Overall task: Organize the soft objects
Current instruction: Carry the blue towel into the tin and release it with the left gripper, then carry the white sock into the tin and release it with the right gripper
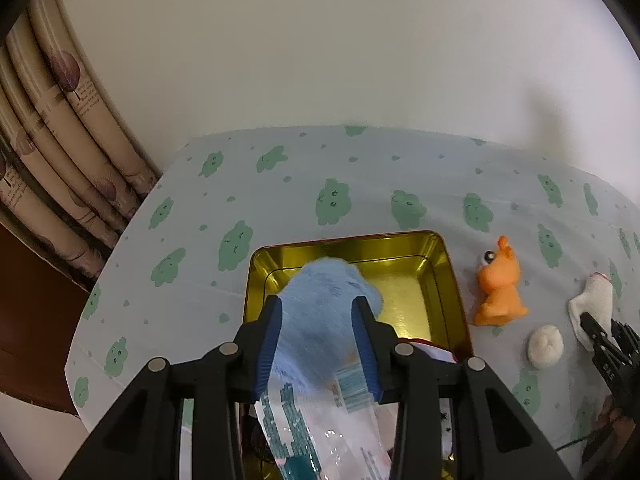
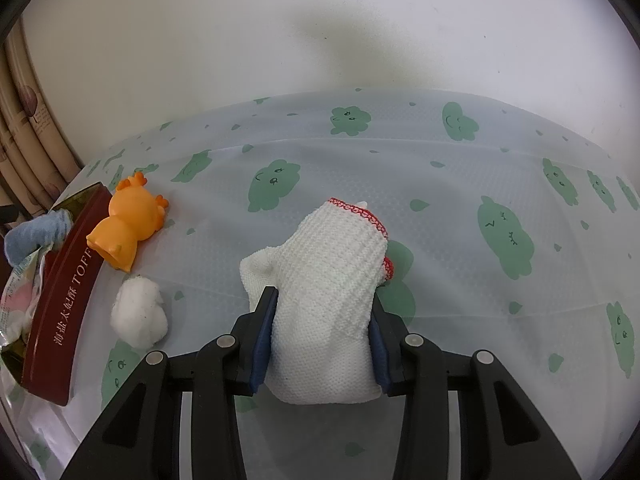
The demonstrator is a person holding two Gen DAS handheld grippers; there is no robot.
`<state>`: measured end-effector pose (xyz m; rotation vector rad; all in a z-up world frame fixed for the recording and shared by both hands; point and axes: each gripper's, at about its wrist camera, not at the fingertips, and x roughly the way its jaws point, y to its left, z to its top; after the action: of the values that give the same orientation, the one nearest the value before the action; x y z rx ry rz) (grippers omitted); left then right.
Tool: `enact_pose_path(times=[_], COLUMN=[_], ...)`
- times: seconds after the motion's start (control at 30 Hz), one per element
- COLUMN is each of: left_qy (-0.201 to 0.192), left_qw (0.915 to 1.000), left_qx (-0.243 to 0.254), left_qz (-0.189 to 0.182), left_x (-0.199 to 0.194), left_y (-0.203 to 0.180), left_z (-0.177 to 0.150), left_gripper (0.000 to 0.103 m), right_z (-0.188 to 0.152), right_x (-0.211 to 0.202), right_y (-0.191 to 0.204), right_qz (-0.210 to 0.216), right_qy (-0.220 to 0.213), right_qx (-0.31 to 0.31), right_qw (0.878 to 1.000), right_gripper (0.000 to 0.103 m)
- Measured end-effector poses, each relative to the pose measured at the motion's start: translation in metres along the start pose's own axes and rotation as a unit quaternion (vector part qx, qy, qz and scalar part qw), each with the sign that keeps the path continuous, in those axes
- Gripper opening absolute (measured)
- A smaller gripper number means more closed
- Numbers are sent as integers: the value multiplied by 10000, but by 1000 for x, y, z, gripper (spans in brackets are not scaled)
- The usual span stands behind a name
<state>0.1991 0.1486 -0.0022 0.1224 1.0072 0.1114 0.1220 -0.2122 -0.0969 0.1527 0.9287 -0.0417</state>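
While the left tool (image 1: pixel 318 344) is clamped on the blue fuzzy sock (image 1: pixel 326 304) above the gold tin (image 1: pixel 448 280), lower it well inside before letting go. Clamped on the white knitted glove (image 2: pixel 328 292) lying on the counter (image 2: pixel 460 240), the right tool (image 2: pixel 322 344) should lift it straight up, avoiding the cotton ball (image 2: pixel 140 312).

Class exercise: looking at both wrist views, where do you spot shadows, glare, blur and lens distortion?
Left wrist view: glare on the gold tin floor and on the wrapper; the blue cloth in the left claw looks smeared; a soft shadow on the wall at upper right. Right wrist view: a broad soft shadow on the wall above the glove; sharper overall. Both: fisheye bends the table edge, and the corners are dark.
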Motion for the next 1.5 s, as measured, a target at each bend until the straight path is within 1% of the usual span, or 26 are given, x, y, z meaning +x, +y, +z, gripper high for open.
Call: enact_pose_path(times=[0.17,0.23,0.4,0.43,0.47,0.53,0.7,0.83,0.93,1.13,1.3,1.5], left_qy=[-189,-223,-282,-281,-254,-218,-214,-303,-322,-381,-418,-449], left_qw=[9998,9997,9984,9978,9967,9949,9910,9883,9858,9812,9802,9788], left_qx=[-80,-141,-480,-590,-725,-835,-1176,-1309,-1445,-1685,-1769,-1799], left_qz=[-57,7,75,124,261,523,600,725,799,862,785,869], left_x=[-20,-26,-35,-35,-35,-34,-32,-31,-28,-25,-25,-24], left_y=[6,12,33,39,44,51,67,74,81,92,97,101], left_z=[-10,-17,-41,-48,-54,-63,-82,-93,-99,-108,-111,-113], left_gripper=[37,38,38,38,38,38,38,38,38,38,38,38], right_z=[0,1,1,1,1,1,2,12,23,30,28,26], right_x=[-1,-1,-2,-2,-2,-4,-17,-37,-53,-70,-66,-53], right_y=[1,1,1,1,1,3,11,24,44,108,169,219], right_qz=[11,-2,-1,-10,-24,-76,-170,-171,-39,495,893,1184], right_qy=[-7,-2,-5,-4,1,-8,-32,-163,-276,-302,-201,-1], right_qx=[13,-1,-15,-34,-55,-95,-212,-337,-508,-1031,-1559,-1906], right_qw=[10000,10000,10000,10000,10000,9999,9996,9992,9983,9930,9835,9745], right_gripper=[39,39,36,36,35,34,32,31,31,31,32,32])
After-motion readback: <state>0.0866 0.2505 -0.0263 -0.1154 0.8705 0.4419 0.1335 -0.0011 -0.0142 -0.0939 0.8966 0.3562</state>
